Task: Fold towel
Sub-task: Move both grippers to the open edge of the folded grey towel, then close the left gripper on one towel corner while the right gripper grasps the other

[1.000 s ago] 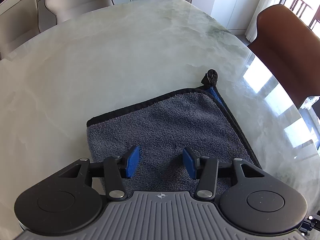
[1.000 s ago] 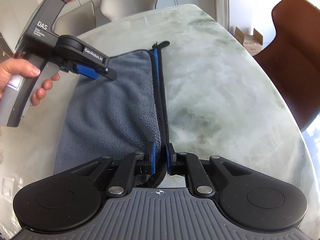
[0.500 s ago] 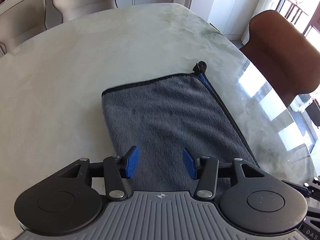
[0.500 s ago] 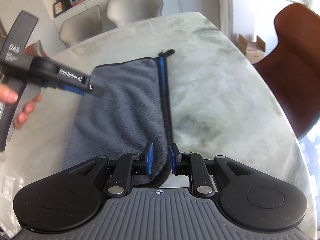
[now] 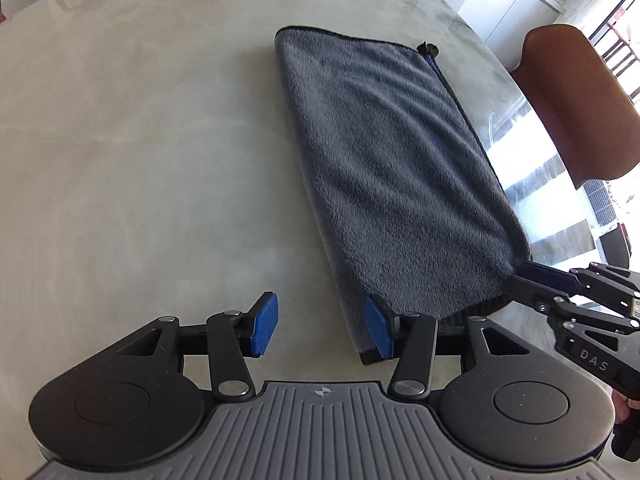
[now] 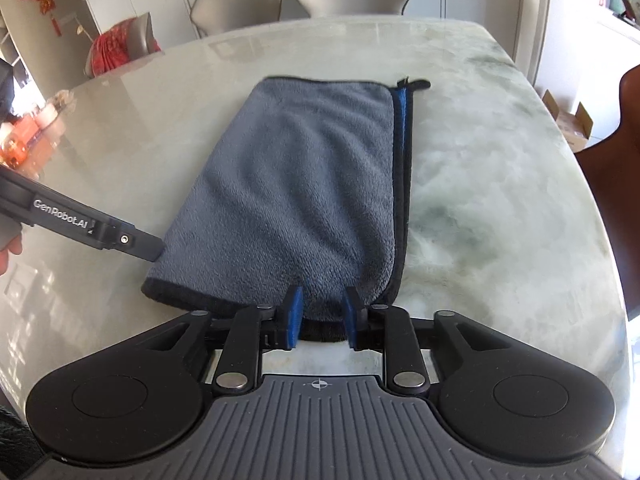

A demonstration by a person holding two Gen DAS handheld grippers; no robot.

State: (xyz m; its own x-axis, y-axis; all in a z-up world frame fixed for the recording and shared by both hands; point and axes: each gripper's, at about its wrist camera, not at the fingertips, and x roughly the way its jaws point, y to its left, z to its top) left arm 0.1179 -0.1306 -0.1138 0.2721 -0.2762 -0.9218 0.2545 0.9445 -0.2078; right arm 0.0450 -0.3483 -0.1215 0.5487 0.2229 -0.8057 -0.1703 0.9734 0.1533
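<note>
Right wrist view: folded grey towel (image 6: 304, 184) lying on marble table (image 6: 500, 200), long axis running straight ahead of right gripper (image 6: 319, 317). Jaws just opening, straddling near hem, pads not pressing. Left gripper (image 5: 320, 328) hanging parted beside towel's near corner, grasping nothing.

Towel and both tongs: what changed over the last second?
The right tongs have just been opening, letting go of the towel's near edge. The left tongs, open, slid off the towel to its near left corner. The towel stays folded flat on the table.
</note>
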